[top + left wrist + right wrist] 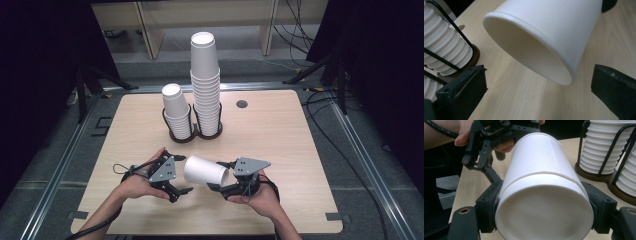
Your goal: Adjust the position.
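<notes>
paper cup [206, 171]: plain white, no print. stacked cups [205, 85] at 12 o'clock: white, ribbed by their rims. cup holder [192, 135]: black wire, dark brown base. desk [280, 135]: pale wood grain. gripper fingers [487, 207]: matte black. top plates [251, 166]: grey.

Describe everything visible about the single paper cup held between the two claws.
The paper cup is plain white, looks like smooth coated paper, with a rolled rim and a recessed base. It appears empty and undented. It lies on its side above the wooden table, open mouth toward the left claw, whose jaws stand open and apart from it. The right claw clamps its base end, one pad on each side.
</notes>
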The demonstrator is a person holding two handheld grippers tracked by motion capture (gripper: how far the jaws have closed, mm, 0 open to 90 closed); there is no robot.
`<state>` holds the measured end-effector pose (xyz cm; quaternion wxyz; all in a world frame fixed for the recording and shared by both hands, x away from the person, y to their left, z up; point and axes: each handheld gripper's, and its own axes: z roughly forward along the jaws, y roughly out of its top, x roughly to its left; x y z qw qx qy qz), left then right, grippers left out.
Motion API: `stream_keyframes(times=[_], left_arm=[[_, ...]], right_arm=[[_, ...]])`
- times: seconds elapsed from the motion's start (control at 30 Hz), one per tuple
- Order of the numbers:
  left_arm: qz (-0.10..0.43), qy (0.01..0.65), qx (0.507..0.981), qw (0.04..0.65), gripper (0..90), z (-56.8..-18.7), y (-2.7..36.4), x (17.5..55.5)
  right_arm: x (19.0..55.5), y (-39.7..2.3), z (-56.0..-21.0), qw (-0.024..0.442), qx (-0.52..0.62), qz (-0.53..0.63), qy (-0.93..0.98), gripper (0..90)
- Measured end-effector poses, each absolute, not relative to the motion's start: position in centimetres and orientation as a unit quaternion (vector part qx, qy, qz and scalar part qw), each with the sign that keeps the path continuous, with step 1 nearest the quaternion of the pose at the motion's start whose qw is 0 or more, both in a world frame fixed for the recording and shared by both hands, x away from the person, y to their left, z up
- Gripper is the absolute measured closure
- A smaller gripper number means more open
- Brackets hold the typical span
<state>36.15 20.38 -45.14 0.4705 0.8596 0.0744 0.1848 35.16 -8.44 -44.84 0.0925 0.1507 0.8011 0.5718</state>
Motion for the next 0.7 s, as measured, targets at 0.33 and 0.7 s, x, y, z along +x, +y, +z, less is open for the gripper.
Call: stream_keyframes(times=[0.33, 0.7], left_arm=[[0.139, 0.084, 0.834, 0.528, 0.0, -45.7, 21.2, 36.6], [0.122, 0.051, 0.84, 0.527, 0.0, -45.5, 21.2, 37.3]], right_arm=[[35.1, -8.3, -44.8, 0.084, 0.148, 0.574, 0.801, 26.8], [35.2, -8.1, -44.7, 0.075, 0.134, 0.577, 0.802, 26.8]])
